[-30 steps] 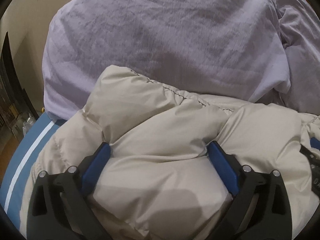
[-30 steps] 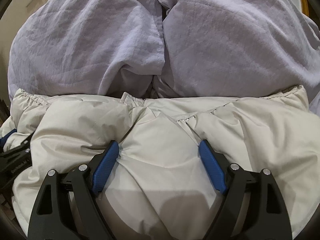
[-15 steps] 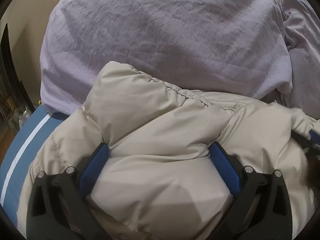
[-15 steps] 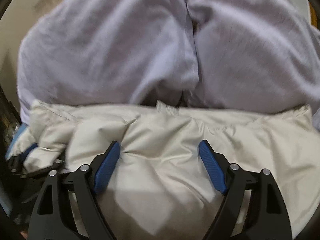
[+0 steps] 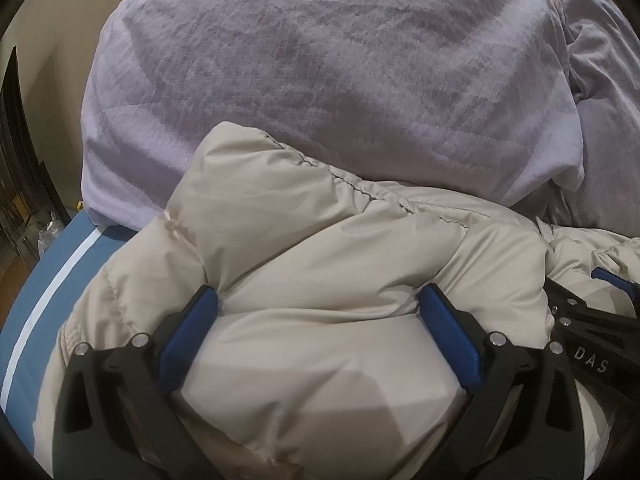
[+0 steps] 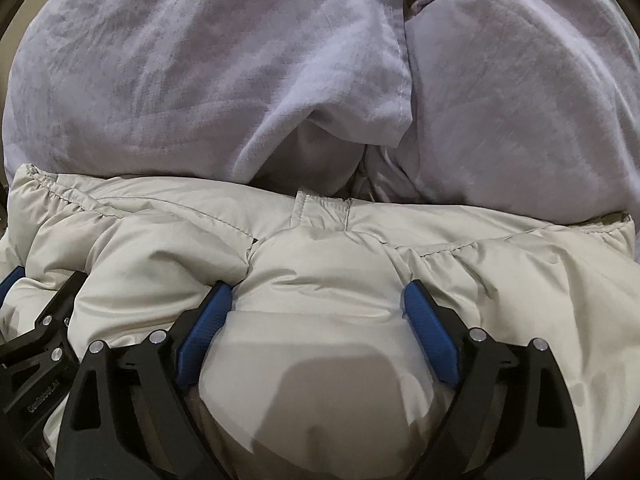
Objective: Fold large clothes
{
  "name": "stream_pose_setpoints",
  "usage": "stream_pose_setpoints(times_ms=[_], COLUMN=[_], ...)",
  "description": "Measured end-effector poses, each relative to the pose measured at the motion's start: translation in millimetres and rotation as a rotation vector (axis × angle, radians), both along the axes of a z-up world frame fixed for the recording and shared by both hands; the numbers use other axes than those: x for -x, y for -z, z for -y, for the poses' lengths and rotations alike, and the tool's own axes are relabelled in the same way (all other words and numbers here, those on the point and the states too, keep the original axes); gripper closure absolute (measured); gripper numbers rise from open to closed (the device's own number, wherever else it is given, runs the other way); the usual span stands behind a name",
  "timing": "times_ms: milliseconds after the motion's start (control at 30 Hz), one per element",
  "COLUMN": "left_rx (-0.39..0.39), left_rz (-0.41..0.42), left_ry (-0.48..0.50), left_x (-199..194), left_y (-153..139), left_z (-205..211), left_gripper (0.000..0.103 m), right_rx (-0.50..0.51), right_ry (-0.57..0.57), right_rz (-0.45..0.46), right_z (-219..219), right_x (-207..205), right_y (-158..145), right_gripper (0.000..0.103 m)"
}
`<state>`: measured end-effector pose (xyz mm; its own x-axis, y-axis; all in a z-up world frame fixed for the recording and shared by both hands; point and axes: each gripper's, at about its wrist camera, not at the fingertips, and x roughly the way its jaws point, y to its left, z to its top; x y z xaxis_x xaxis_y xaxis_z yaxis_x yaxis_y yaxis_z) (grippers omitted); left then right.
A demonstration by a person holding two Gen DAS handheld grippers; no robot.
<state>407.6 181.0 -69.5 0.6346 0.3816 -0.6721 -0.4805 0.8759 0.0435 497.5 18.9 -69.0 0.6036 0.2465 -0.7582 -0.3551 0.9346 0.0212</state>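
A cream puffer jacket lies bunched on the bed, its hem edge against a lavender duvet. My left gripper has its blue pads wide apart, pressing a thick bulge of the jacket between them. My right gripper grips another thick bulge of the same jacket the same way. The right gripper also shows at the right edge of the left wrist view, close beside the left one. The left gripper shows at the left edge of the right wrist view.
A crumpled lavender duvet fills the far side in both views. A blue sheet with a white stripe shows at the left. A cream wall and dark furniture stand beyond the bed's left edge.
Both grippers have kept their hold on the jacket. The right gripper swung and settled, moving closer to the left one. The jacket edge has shifted slightly toward the duvet.
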Motion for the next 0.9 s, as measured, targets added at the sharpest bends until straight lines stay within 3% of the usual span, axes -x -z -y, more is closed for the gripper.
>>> stream_pose_setpoints(times_ms=[333, 567, 733, 900], left_rx=[-0.001, 0.013, 0.015, 0.014], left_rz=[-0.006, 0.003, 0.004, 0.004], left_ry=[0.002, 0.013, 0.013, 0.012], left_x=[-4, -2, -1, -1], left_y=[0, 2, 2, 3], left_z=[9, 3, 2, 0], left_gripper=[0.002, 0.002, 0.002, 0.002], right_rx=[-0.049, -0.147, -0.045, 0.033], right_ry=[0.002, 0.042, 0.175, 0.265], right_rz=[-0.021, 0.009, 0.120, 0.104], right_z=[14, 79, 138, 177], right_x=[-15, -6, -1, -15], right_y=[4, -30, -45, -20], right_gripper=[0.012, 0.010, 0.009, 0.009])
